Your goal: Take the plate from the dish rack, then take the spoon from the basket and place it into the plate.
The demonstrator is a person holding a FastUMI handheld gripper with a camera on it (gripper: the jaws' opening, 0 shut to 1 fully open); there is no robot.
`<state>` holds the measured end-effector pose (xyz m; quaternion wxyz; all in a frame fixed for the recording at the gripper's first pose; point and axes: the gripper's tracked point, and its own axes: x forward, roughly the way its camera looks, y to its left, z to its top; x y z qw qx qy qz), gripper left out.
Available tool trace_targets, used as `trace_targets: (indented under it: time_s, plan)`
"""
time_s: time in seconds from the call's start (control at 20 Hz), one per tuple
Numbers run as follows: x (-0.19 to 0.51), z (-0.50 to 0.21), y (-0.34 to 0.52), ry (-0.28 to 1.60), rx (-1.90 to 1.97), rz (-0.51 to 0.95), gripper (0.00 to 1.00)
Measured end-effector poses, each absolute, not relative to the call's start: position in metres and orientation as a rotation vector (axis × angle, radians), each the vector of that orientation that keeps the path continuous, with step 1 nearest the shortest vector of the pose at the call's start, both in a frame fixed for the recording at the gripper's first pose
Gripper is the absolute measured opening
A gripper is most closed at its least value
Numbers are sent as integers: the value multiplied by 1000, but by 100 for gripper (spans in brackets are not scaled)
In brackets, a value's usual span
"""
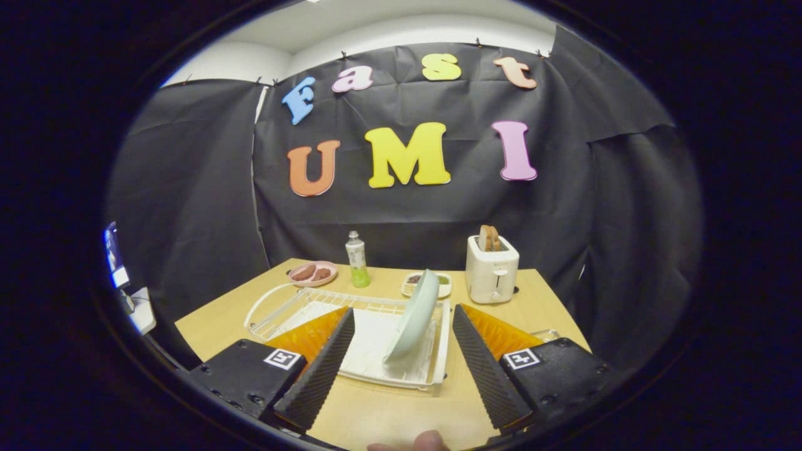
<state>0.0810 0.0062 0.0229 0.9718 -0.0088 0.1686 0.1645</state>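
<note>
In the dish rack (369, 351), just ahead of my gripper (401, 357), the plate (413, 316) stands on edge, leaning; the fingers are spread wide, touching nothing; I would ease forward, straddle its upper rim, one finger per face, then close firmly; I judge a shallow bite could let it slip.

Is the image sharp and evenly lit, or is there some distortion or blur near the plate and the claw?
In the gripper view, the pale green round plate standing tilted in the white wire dish rack looks sharp; fisheye distortion bends the light wooden table; lighting is even, without strong glare; the open claw appears slightly soft up close.
</note>
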Motion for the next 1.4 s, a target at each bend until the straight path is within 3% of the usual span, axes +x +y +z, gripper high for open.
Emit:
trace_targets:
  time_s: [0.3,0.9,1.15,1.4]
  plan:
    - [142,70,10,476,-86,304,100]
    - [203,-26,21,948,9,291,100]
    - [215,-50,33,1014,47,301,92]
    - [219,-65,43,1048,18,288,78]
